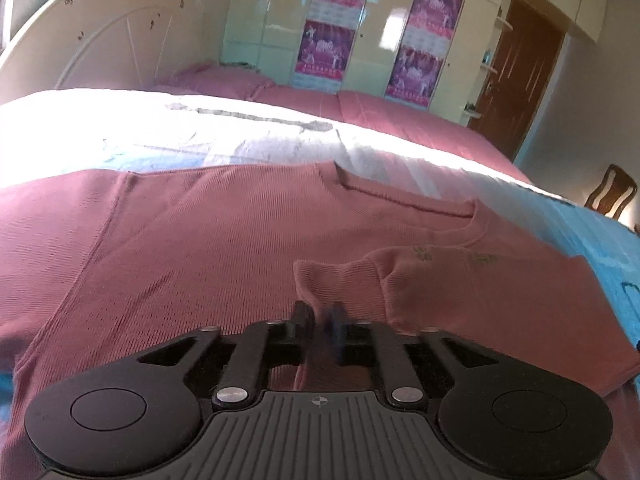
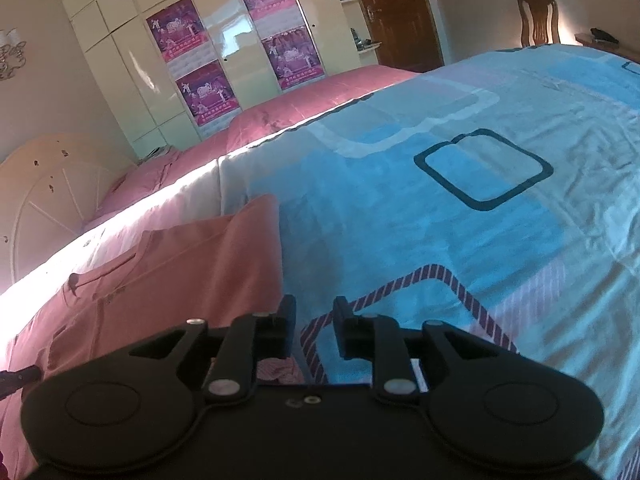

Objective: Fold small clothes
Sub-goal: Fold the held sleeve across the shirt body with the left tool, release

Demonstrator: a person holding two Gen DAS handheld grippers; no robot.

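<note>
A pink ribbed shirt (image 1: 208, 232) lies flat on the bed, neckline toward the far side. My left gripper (image 1: 320, 320) is shut on the cuff of its sleeve (image 1: 340, 280), which is folded in over the shirt's body. In the right wrist view the same shirt (image 2: 180, 264) lies at the left. My right gripper (image 2: 314, 320) is open and empty, just past the shirt's right edge over the bedsheet. The tip of the left gripper shows at the far left edge of that view (image 2: 18, 376).
The bed has a blue and white patterned sheet (image 2: 460, 208) and a pink cover (image 1: 400, 120) on the far side. A cream headboard (image 1: 100, 40), wardrobe with posters (image 1: 340, 20), brown door (image 1: 520, 72) and wooden chair (image 2: 536, 20) stand around the bed.
</note>
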